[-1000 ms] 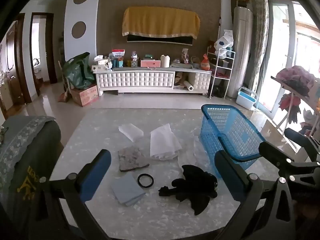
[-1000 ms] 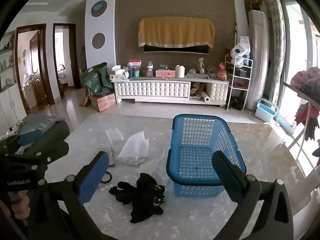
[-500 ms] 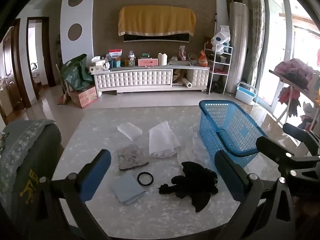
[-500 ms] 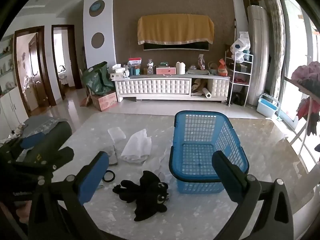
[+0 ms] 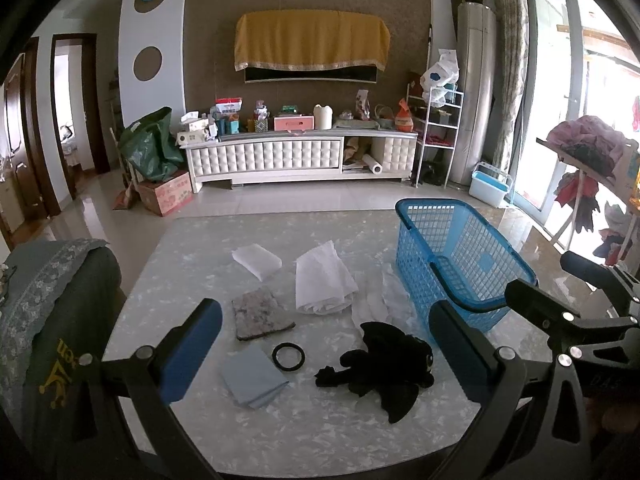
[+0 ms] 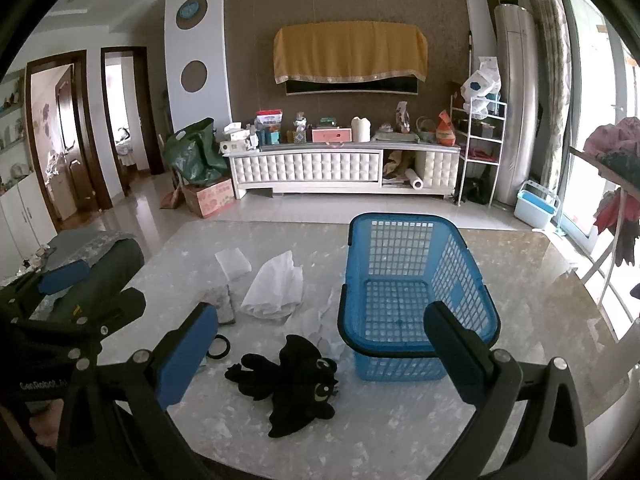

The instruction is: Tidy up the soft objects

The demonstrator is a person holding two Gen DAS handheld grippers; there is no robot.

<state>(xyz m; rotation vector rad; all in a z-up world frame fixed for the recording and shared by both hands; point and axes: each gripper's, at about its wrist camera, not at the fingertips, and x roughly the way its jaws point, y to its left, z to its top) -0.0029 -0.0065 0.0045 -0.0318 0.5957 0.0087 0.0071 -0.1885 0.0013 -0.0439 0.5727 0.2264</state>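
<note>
A black plush dragon (image 5: 380,368) (image 6: 292,380) lies on the marble table, just left of a blue plastic basket (image 5: 452,256) (image 6: 416,288) that holds nothing. Further left lie a white folded cloth (image 5: 322,284) (image 6: 276,288), a small white pad (image 5: 256,260) (image 6: 233,264), a speckled grey sponge (image 5: 260,312), a light blue cloth (image 5: 252,376) and a black ring (image 5: 288,357) (image 6: 218,348). My left gripper (image 5: 320,356) is open above the table's near edge, nothing between its fingers. My right gripper (image 6: 324,356) is open too, hovering near the plush and basket.
The table (image 5: 320,432) ends close to me. A grey-covered chair back (image 5: 48,300) stands at the left edge. Beyond the table are a white TV cabinet (image 5: 296,156), a wire shelf (image 5: 438,128) and a clothes rack (image 5: 588,168) on the right.
Both grippers have tilted slightly, so the table scene sits a little lower and further in view. Nothing on the table has moved, and both grippers stay open.
</note>
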